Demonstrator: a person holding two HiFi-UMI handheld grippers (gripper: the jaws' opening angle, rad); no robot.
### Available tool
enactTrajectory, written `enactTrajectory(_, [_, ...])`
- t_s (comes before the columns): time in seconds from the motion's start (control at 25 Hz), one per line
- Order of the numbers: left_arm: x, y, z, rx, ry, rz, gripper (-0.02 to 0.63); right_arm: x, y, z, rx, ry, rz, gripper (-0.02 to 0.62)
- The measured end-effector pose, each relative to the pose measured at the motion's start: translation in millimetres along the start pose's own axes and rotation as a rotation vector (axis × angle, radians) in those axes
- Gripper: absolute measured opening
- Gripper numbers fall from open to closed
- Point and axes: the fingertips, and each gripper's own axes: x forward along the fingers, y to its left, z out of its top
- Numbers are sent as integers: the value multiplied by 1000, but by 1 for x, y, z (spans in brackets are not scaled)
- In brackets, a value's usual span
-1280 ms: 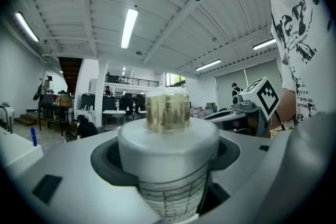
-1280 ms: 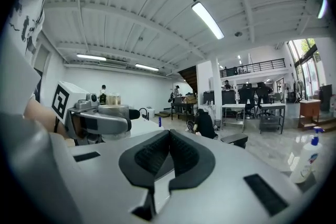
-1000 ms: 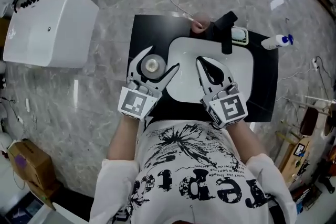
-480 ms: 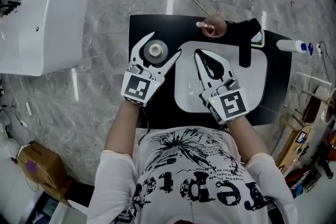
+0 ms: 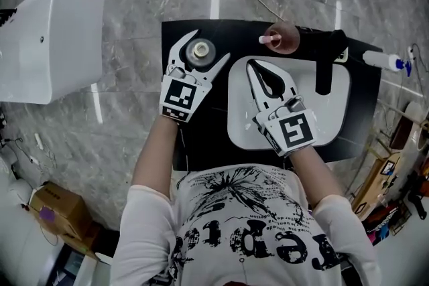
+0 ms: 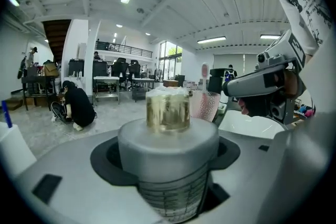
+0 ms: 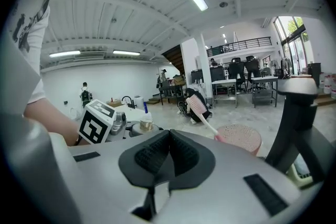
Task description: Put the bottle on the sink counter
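Note:
The bottle [image 5: 200, 49], a clear ribbed one with a grey collar and a gold cap, sits between the jaws of my left gripper [image 5: 209, 47] over the back left of the black sink counter [image 5: 179, 137]. In the left gripper view the bottle [image 6: 168, 134] fills the middle, clamped by the left gripper [image 6: 168, 176]. Whether it rests on the counter is hidden. My right gripper [image 5: 252, 65] is shut with nothing in it above the white basin [image 5: 335, 124]. The right gripper view shows its dark pads [image 7: 181, 155] pressed together on my right gripper [image 7: 168, 157].
A pink cup [image 5: 282, 37] with a toothbrush stands at the counter's back, beside the black faucet [image 5: 326, 67]. A large white box [image 5: 47, 37] stands on the marble floor to the left. A small white bottle [image 5: 382, 60] lies beyond the counter's right end.
My left gripper has carried the bottle toward the back left of the counter. The right gripper has stayed shut over the basin.

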Motion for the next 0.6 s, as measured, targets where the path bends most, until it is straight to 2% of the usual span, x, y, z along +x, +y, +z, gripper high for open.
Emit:
enactTrajectory(0.24, [8,-2,-14,7,69,-22,348,2,-4,-2,17,-2,-9,15])
enactTrajectory(0.4, [11,-4,-19,40,105,-15,348,1,-4,-3,25,-4,-12,15])
enactTrajectory(0.6, [11,-2,-21,39,109,-2,348,1,-5,-5,42,-2,-22,15])
